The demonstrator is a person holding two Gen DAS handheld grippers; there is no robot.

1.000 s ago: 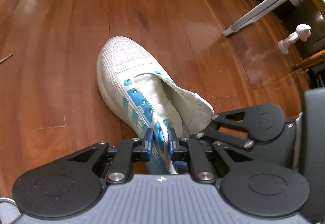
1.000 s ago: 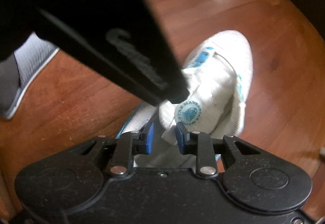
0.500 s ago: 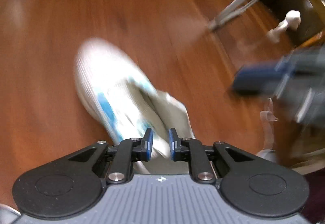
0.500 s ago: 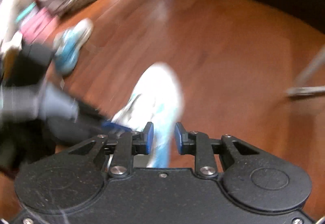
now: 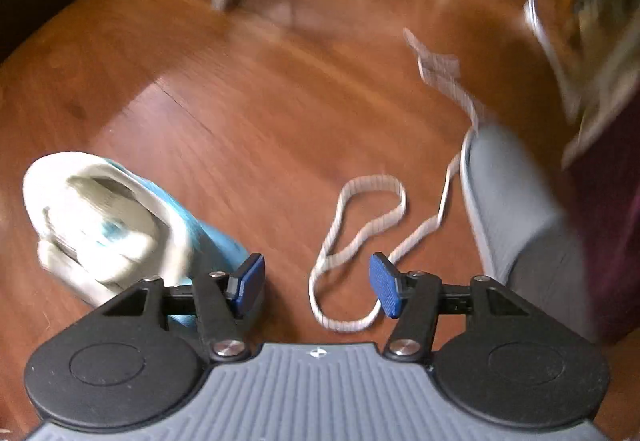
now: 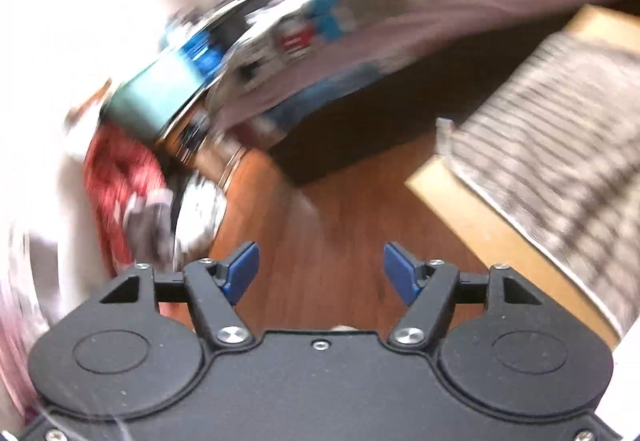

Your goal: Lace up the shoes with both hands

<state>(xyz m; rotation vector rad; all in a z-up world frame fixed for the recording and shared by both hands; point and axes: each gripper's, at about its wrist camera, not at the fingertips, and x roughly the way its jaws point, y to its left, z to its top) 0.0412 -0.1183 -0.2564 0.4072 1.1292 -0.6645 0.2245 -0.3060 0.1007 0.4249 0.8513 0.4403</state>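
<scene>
Left gripper (image 5: 317,284): jaws spread, holding nothing. Lace (image 5: 362,237) lies looped on the floor (image 5: 260,101) at lower centre; shoe (image 5: 108,221) blurred, lower left. Right gripper (image 6: 320,273): jaws spread, surroundings smeared beyond reading.

The left gripper (image 5: 316,283) has black linkage arms with silver screws, round black discs, blue ribbed pads on its fingers (image 5: 386,289) and a grey ribbed body (small cross mark at the front). The right gripper (image 6: 320,273) matches, its body black and speckled.
</scene>
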